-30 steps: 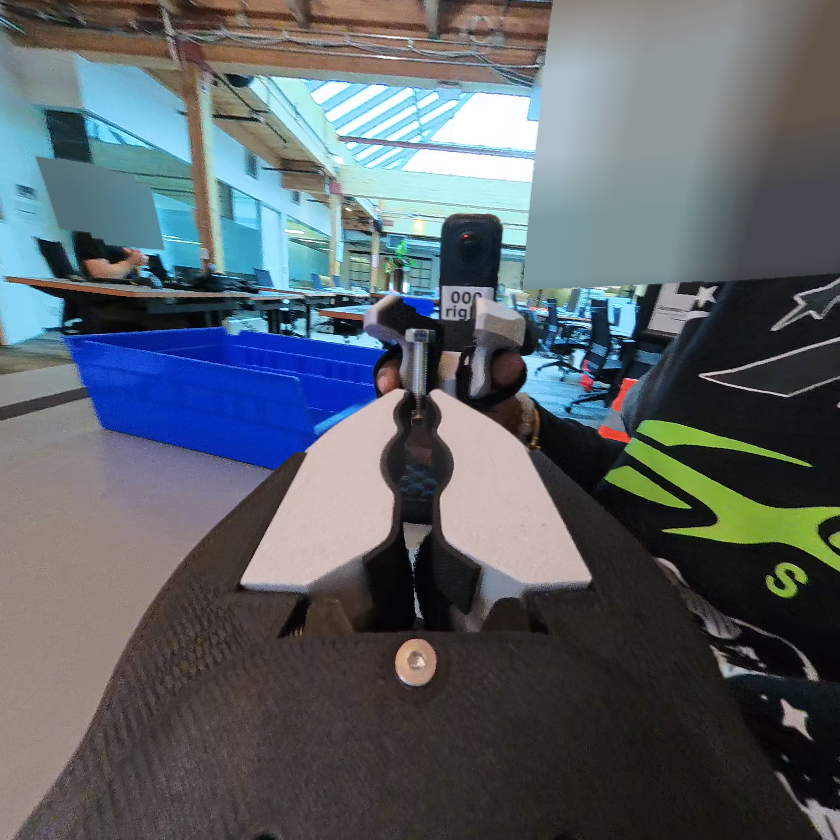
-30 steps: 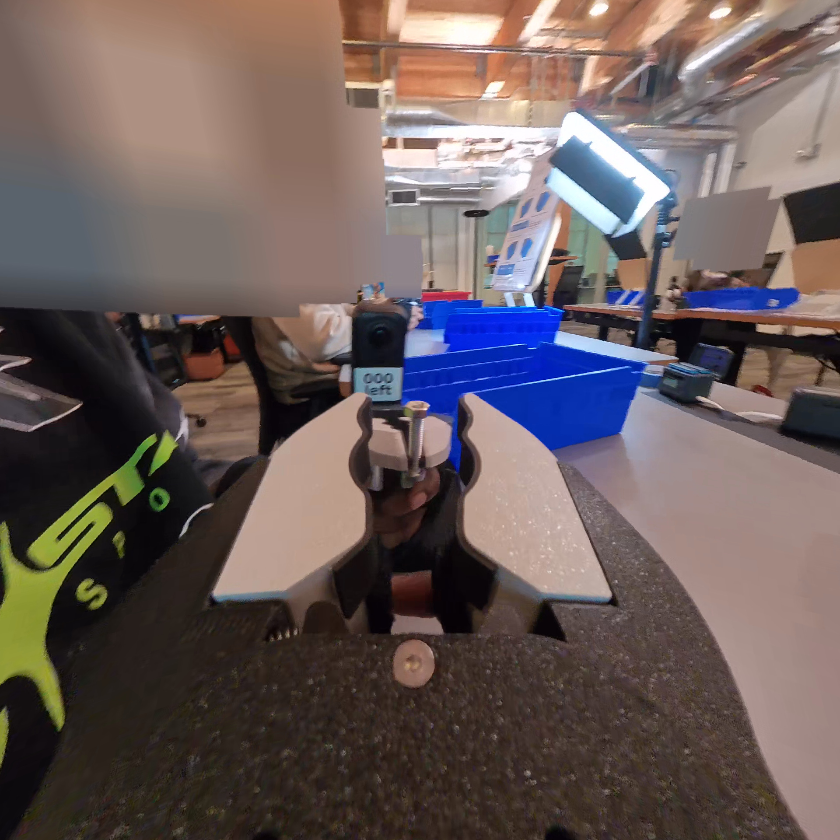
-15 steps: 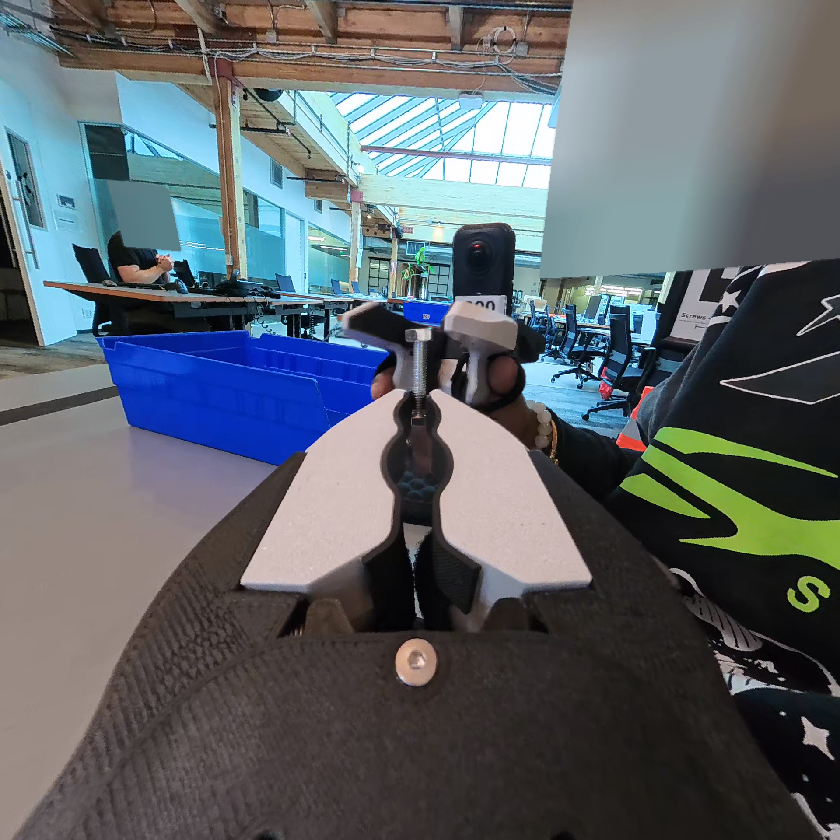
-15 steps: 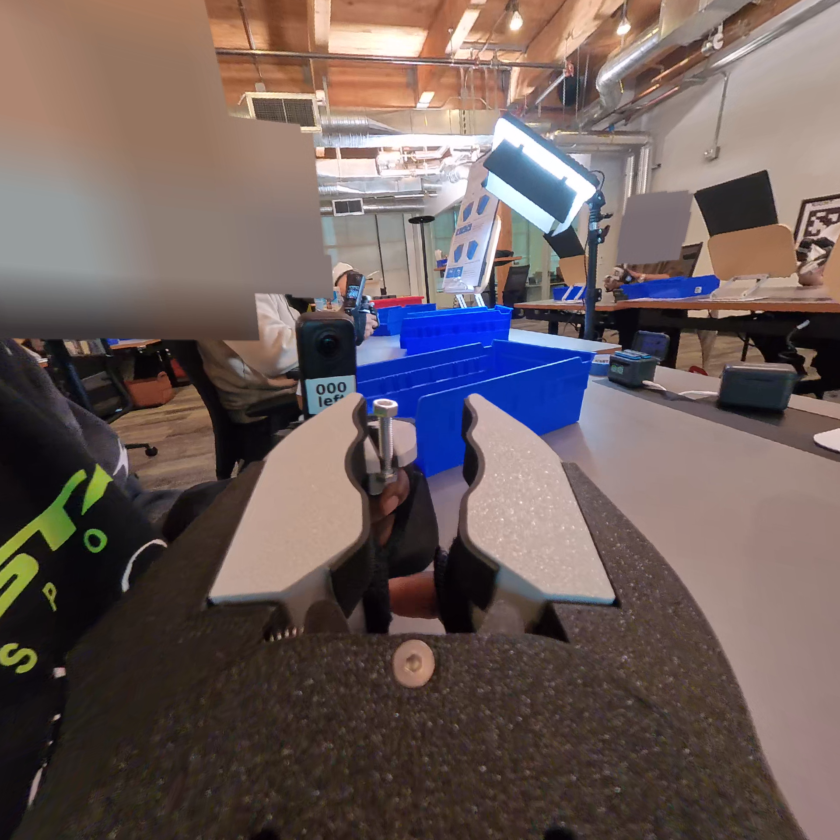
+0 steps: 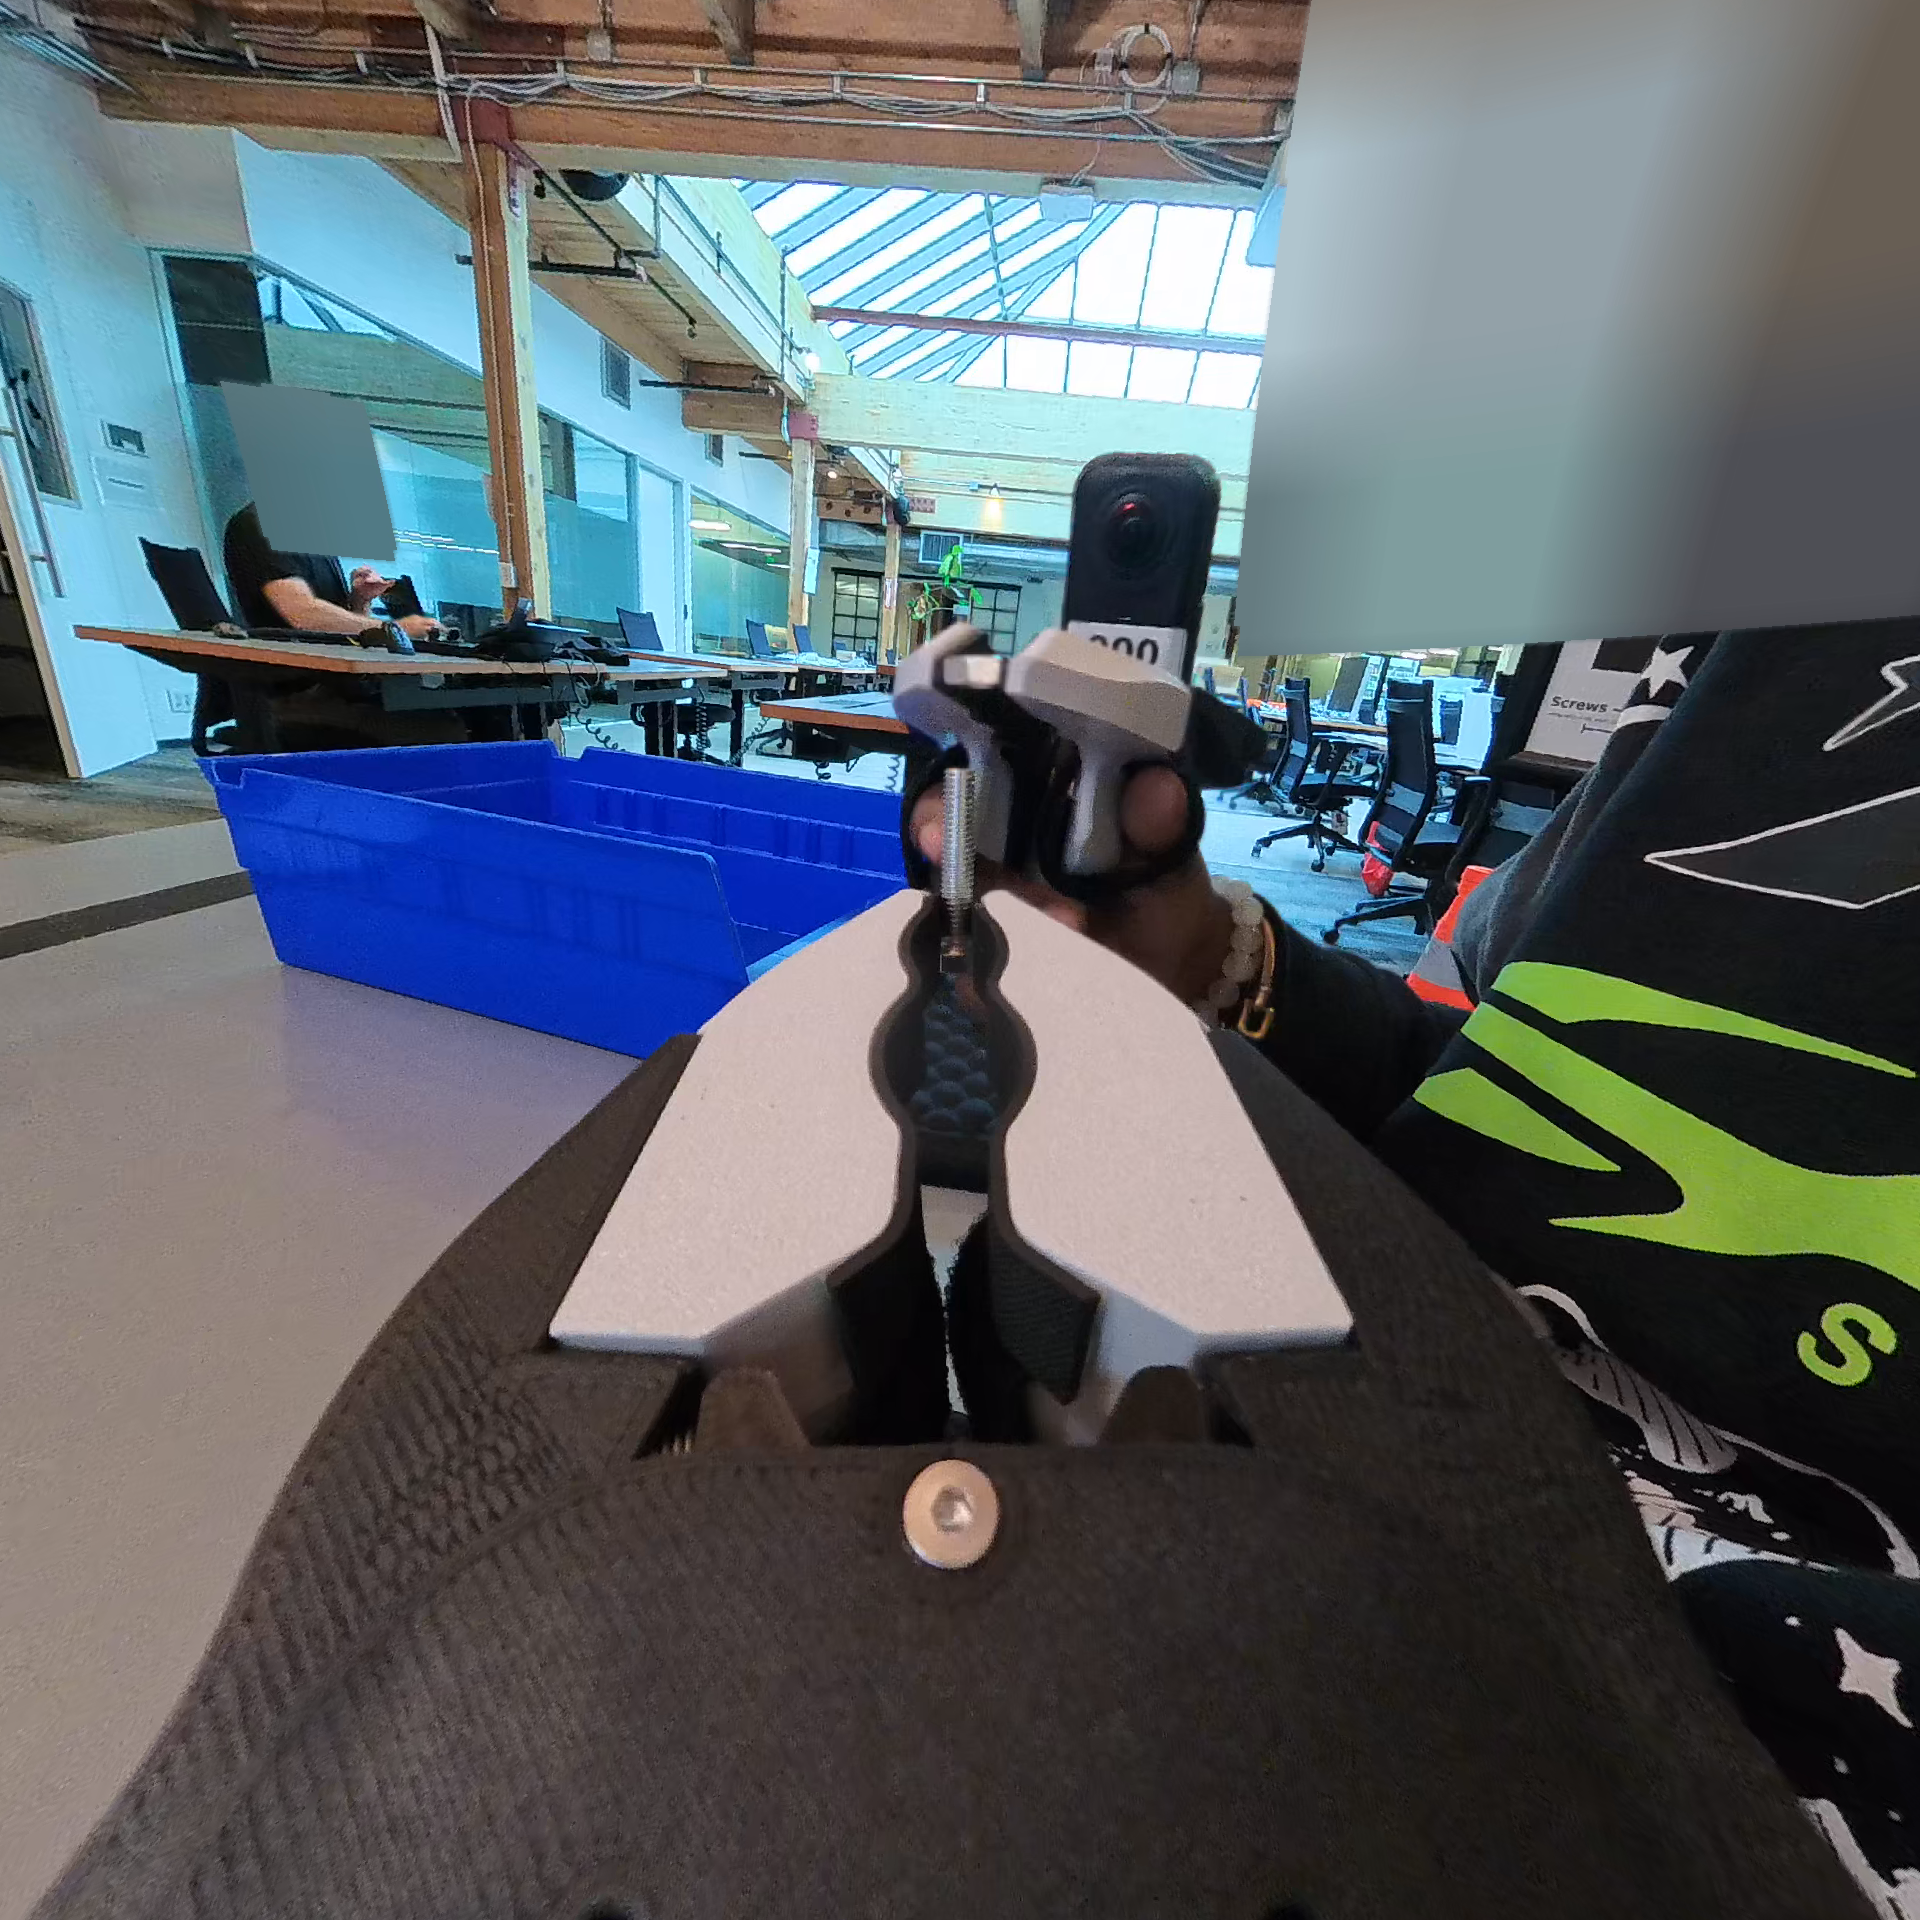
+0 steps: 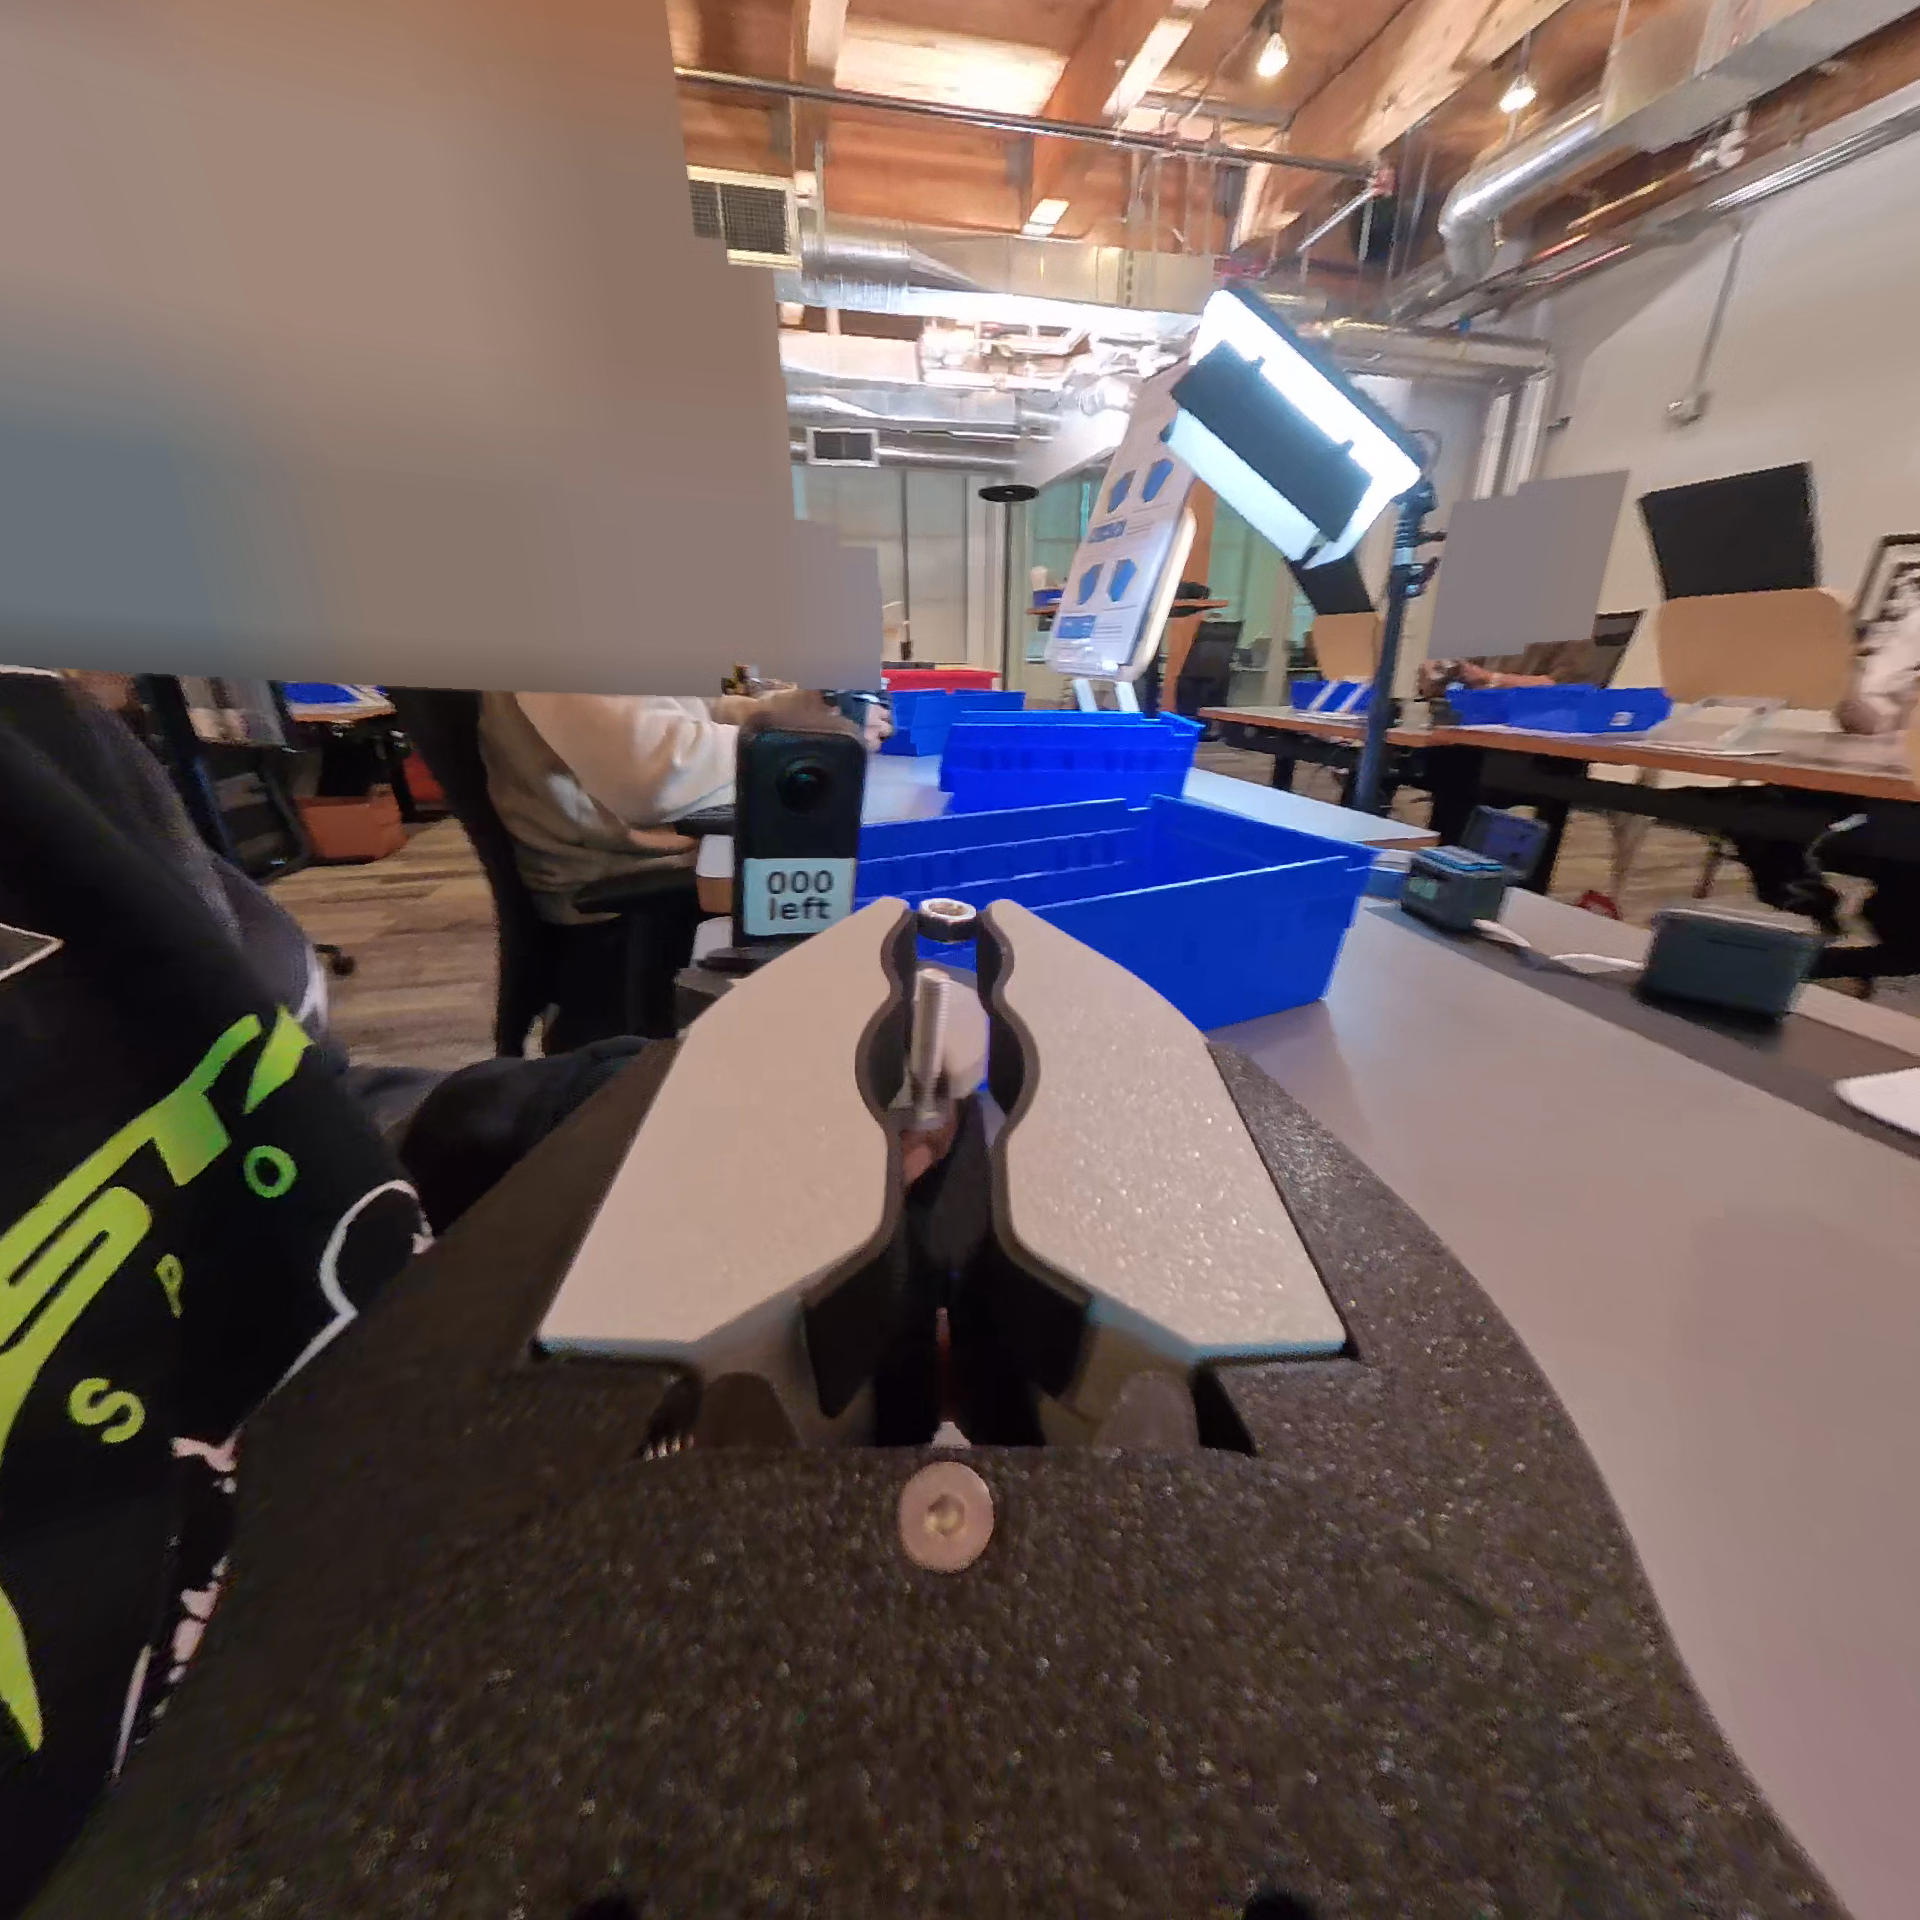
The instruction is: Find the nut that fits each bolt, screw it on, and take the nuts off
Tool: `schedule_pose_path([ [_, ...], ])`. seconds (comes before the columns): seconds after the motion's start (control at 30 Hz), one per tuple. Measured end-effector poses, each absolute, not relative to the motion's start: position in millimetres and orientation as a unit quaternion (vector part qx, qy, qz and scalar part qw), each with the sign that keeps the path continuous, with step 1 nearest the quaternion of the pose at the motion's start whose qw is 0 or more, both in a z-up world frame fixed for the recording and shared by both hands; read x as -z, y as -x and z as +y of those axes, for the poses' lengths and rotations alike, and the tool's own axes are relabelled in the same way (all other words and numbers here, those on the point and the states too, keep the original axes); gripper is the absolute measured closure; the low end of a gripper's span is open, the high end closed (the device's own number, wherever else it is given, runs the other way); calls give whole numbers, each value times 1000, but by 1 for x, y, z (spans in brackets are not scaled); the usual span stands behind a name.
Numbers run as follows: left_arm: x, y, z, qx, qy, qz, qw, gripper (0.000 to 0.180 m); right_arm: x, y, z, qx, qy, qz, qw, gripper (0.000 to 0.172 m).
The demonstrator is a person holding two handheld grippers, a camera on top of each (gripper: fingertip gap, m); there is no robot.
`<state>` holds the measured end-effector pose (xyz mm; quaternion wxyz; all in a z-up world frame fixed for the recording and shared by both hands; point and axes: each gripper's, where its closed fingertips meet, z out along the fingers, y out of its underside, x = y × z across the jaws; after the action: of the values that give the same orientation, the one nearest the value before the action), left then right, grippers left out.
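A: What does the left gripper (image 5: 954,914) hold?
B: Its fingers are nearly closed on a silver threaded steel bolt (image 5: 958,831), standing upright above the grey table (image 5: 208,1143).
A: And the right gripper (image 6: 945,920)?
B: Its tips pinch a small silver hex nut (image 6: 945,921) directly above the bolt's end.

left gripper (image 5: 954,914) fingers clamp bolt (image 5: 957,831); right gripper (image 6: 945,920) fingers clamp nut (image 6: 945,921).

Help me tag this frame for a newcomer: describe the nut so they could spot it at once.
In the right wrist view, start from the big blue bin on the grey table, then drop to the right gripper in front. Pinched between its grey fingertips is the nut: a small silver ring with an open hole, above the upright threaded bolt.
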<state>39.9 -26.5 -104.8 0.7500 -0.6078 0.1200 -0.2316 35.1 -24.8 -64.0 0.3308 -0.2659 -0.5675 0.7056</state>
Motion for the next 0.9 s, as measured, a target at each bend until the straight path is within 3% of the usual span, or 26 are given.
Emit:
schedule_pose_path([
  [0.13,104,-39,-27,232,606,117,752,175,58,-36,31,-632,332,-566,412,161],
  [0.27,105,-39,-26,230,608,118,751,175,80,-36,128,-459,466,-594,468,161],
  [0.5,105,-39,-26,229,610,118,749,175,185,-43,226,-181,616,-706,299,161],
  [0.9,105,-39,-26,233,608,118,750,175,237,-32,247,-117,637,-730,218,161],
])
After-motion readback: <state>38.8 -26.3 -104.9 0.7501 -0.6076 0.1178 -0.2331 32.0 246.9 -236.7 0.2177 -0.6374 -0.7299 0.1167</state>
